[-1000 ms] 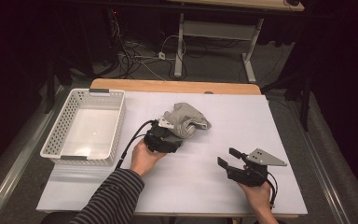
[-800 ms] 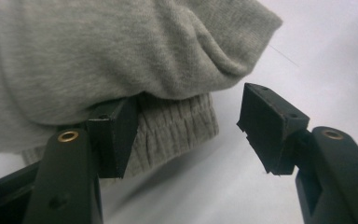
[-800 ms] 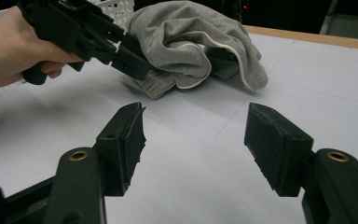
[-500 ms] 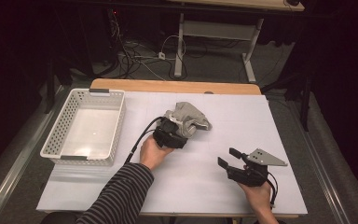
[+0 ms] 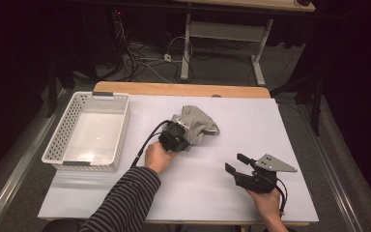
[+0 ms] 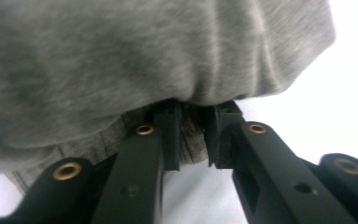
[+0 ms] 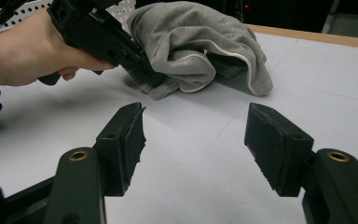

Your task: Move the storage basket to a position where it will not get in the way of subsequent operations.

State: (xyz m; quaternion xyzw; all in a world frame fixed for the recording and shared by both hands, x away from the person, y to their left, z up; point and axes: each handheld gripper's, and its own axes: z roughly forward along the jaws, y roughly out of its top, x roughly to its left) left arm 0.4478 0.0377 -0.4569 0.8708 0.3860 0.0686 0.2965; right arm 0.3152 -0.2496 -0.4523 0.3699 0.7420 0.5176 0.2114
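Since the earlier frame the left claw point(image 5: 179, 139) has pushed into the grey cloth point(image 5: 197, 124) right of the basket point(image 5: 63, 140). In the left gripper view, it has just closed, clamped on a cloth point(image 6: 144, 60) fold. In the right gripper view, the right claw point(image 7: 193, 140) stands apart over the bench point(image 7: 307, 84), near the cloth point(image 7: 200, 42).

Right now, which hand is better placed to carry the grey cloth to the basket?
Left. The left gripper has just closed on the grey cloth, beside the basket. The right gripper sits open, apart.
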